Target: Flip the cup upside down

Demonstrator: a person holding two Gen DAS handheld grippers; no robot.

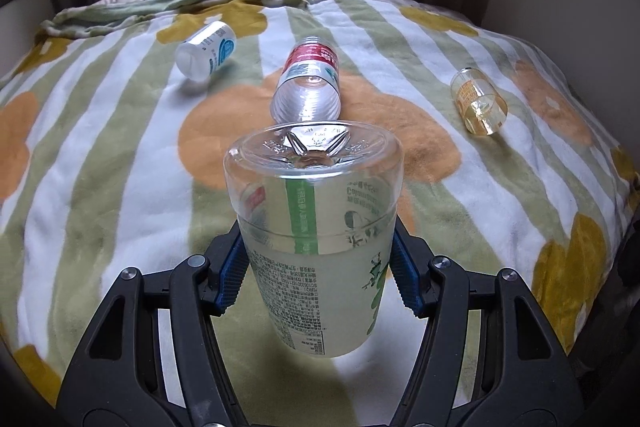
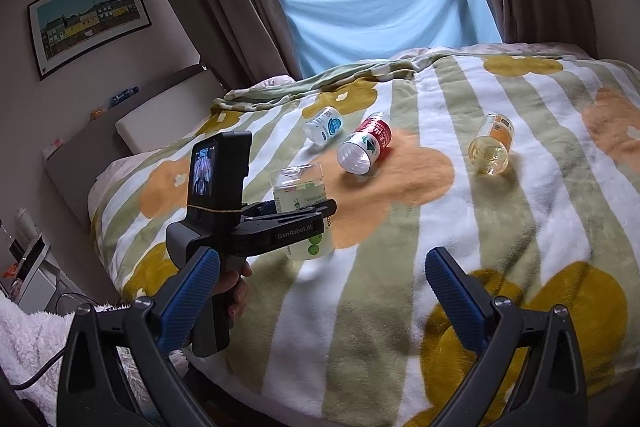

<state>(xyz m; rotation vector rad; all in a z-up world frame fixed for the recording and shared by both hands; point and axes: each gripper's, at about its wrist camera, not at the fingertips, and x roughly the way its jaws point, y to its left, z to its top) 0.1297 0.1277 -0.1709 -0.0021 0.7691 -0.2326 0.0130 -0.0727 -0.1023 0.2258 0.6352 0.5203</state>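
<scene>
A clear plastic cup [image 1: 316,239] with green print is held upside down, base up, between the blue pads of my left gripper [image 1: 318,267], just above the blanket. In the right wrist view the same cup [image 2: 302,211] shows in the left gripper [image 2: 316,215], its mouth facing down close to the bed. My right gripper [image 2: 320,303] is open and empty, low over the near part of the bed, apart from the cup.
Three more cups lie on their sides on the flowered striped blanket [image 2: 440,227]: a white-blue one [image 1: 208,49], a red-labelled one [image 1: 310,83], and a yellow one [image 1: 478,101]. Curtains and a blue sheet [image 2: 384,3] hang behind the bed. A person's hand holds the left gripper.
</scene>
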